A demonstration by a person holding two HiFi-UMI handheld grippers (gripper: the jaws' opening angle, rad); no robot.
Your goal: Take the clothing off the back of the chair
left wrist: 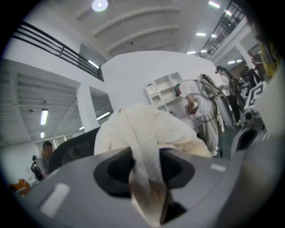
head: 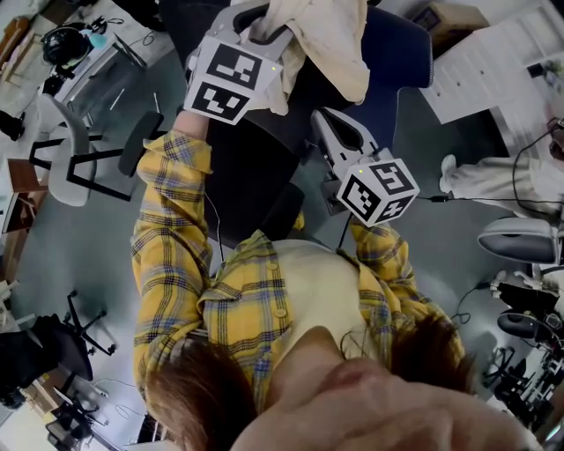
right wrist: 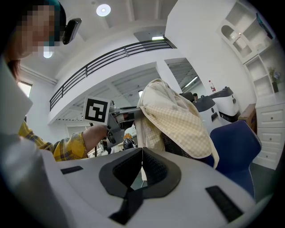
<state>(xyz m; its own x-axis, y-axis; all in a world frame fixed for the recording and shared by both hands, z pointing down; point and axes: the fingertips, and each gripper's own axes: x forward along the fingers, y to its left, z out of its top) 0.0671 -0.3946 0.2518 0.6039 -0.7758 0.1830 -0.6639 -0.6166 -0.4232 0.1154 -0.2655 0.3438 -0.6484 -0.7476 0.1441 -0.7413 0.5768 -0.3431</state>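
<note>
A cream-coloured piece of clothing [head: 328, 42] hangs over the top of a black chair back [head: 251, 163]. My left gripper [head: 264, 22] is at the cloth's left edge, and in the left gripper view a strip of the clothing [left wrist: 144, 133] runs between its jaws, which pinch it; left gripper [left wrist: 147, 165] is shut on it. My right gripper [head: 319, 119] hangs lower, just right of the chair back and apart from the cloth. In the right gripper view the right gripper [right wrist: 141, 151] has its jaws together with nothing in them, and the checked clothing [right wrist: 178, 116] drapes ahead.
A blue chair [head: 398, 62] stands behind the black one, also seen as the blue chair [right wrist: 236, 142]. A grey chair [head: 75, 163] is at the left. A desk with papers [head: 493, 75] and a person in white [head: 502, 181] are at the right.
</note>
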